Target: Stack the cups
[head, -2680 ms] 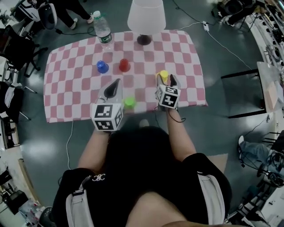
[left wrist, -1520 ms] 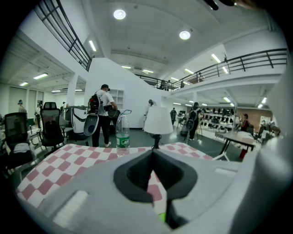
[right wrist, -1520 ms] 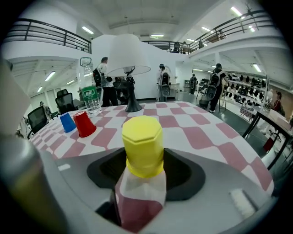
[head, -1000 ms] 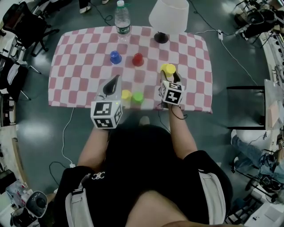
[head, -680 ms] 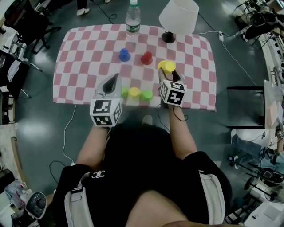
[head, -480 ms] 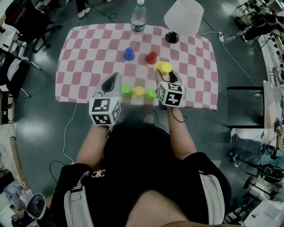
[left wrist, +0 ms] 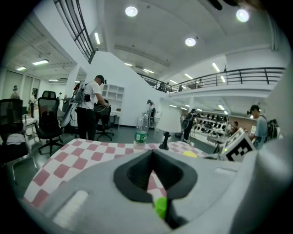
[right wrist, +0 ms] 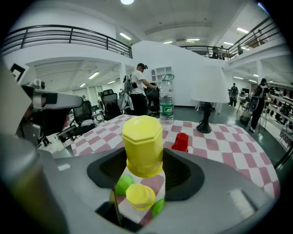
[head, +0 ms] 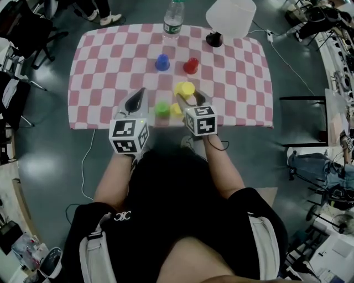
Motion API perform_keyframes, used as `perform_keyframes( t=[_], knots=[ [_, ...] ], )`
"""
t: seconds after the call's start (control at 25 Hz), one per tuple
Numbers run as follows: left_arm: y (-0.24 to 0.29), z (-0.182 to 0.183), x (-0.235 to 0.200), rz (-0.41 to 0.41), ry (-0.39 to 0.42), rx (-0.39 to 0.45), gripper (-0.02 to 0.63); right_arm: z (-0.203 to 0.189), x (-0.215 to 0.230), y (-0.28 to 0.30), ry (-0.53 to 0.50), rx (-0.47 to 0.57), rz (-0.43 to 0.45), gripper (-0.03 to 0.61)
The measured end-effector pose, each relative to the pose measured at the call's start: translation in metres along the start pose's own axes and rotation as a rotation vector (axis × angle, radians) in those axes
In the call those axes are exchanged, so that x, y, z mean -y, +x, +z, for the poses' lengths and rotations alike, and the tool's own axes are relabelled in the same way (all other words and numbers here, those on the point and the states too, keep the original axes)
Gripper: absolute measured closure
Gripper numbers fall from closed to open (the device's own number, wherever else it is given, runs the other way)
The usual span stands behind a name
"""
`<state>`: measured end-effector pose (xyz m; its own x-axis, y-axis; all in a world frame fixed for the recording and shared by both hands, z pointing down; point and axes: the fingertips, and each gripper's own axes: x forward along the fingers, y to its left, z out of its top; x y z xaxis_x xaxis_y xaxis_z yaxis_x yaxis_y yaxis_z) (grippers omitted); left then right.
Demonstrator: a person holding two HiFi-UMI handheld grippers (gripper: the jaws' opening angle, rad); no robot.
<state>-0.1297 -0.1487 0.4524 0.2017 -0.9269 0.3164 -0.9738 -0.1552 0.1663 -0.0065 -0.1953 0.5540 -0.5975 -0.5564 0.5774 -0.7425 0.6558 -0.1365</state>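
Note:
My right gripper is shut on an upside-down yellow cup, which hangs over the table's front part. Right below it in the right gripper view stands a second yellow cup with a green cup to its left and another green cup to its right. The head view shows one green cup and the yellow cup on the table. Farther back stand a blue cup and a red cup. My left gripper is shut and empty, left of the green cup.
The table carries a red-and-white checkered cloth. A water bottle and a white lamp stand at its far edge. Office chairs and people are around the room, and cables lie on the floor.
My right gripper has carried the yellow cup to the left, from the table's right part to above the row of cups at the front. The left gripper has shifted a little.

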Motion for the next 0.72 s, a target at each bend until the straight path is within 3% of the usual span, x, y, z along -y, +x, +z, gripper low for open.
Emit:
perform_keyframes(
  t=[0.32, 0.72],
  knots=[
    [0.003, -0.012, 0.002, -0.061, 0.005, -0.035, 0.615, -0.042, -0.034, 0.002, -0.012, -0.114, 0.124, 0.334],
    [0.001, -0.014, 0.001, -0.082, 0.015, -0.041, 0.615, -0.078, -0.047, 0.011, -0.070, -0.197, 0.112, 0.333]
  ],
)
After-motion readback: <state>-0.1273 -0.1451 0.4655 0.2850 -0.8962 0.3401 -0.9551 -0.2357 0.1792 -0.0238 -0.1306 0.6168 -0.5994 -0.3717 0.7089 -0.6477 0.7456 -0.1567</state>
